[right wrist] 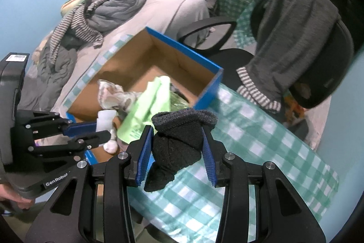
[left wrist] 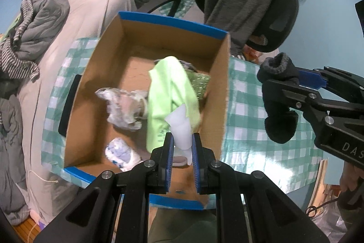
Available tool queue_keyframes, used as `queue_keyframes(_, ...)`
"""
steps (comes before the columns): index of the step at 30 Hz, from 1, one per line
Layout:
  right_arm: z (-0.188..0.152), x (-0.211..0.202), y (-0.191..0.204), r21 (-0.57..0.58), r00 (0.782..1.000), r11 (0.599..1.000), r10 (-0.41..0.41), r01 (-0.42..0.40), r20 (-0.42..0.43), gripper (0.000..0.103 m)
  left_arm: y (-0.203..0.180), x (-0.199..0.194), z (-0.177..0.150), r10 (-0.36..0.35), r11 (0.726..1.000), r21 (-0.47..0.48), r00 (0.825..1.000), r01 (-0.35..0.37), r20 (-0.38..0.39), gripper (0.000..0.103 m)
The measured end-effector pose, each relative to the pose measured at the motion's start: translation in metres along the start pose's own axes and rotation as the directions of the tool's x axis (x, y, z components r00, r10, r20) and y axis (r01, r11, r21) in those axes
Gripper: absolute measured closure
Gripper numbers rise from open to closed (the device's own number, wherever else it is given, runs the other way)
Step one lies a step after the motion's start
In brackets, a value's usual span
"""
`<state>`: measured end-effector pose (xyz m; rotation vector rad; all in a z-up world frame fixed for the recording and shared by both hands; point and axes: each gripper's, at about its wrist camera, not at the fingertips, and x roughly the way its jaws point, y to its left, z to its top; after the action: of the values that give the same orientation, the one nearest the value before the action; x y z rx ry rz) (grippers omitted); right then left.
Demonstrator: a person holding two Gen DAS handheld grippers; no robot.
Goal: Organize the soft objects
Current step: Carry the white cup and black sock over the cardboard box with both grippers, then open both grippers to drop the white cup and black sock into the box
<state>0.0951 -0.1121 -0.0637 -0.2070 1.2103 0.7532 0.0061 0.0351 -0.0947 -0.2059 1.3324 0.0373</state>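
The table wears a green-and-white checked cloth and runs out ahead of both grippers. Directly on it stands an open cardboard box with blue-taped edges, just ahead of the left tool's fingertips and forward-left of the right tool's. A flat black object lies on the cloth against the box's outer left wall. The stretch of cloth under the right tool is bare.

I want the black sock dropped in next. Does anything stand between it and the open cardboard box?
Nothing visible blocks it. The black sock, held in the right tool, hangs over the checked tablecloth beside the cardboard box. Only the box's blue-edged side wall lies between; its top is open, though the green cloth hangs there.
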Motion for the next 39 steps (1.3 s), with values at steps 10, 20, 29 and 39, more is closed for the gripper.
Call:
queue_keyframes(10, 0.019, 0.033, 0.031, -0.044, 0.997, 0.998, 0.051, -0.053, -0.049, 0.062, 0.031, 0.015, -0.003, 0.01, 0.999, -0.04, 0.999, -0.011, -0.031, 0.088)
queue_keyframes(20, 0.026, 0.056, 0.044, -0.049, 0.993, 0.997, 0.049, -0.055, -0.106, 0.056, 0.046, 0.02, -0.008, -0.002, 0.997, -0.083, 0.999, -0.001, -0.044, 0.079)
queue_keyframes(29, 0.029, 0.046, 0.042, -0.041, 0.997, 0.999, -0.007, 0.003, -0.083, 0.044, 0.045, 0.009, -0.007, 0.029, 0.996, -0.079, 0.999, -0.03, -0.017, 0.054)
queue_keyframes(39, 0.028, 0.006, 0.027, 0.03, 0.999, 0.999, -0.039, 0.039, -0.004, 0.043, 0.033, -0.023, -0.004, 0.05, 0.997, -0.067, 0.998, -0.049, 0.027, 0.034)
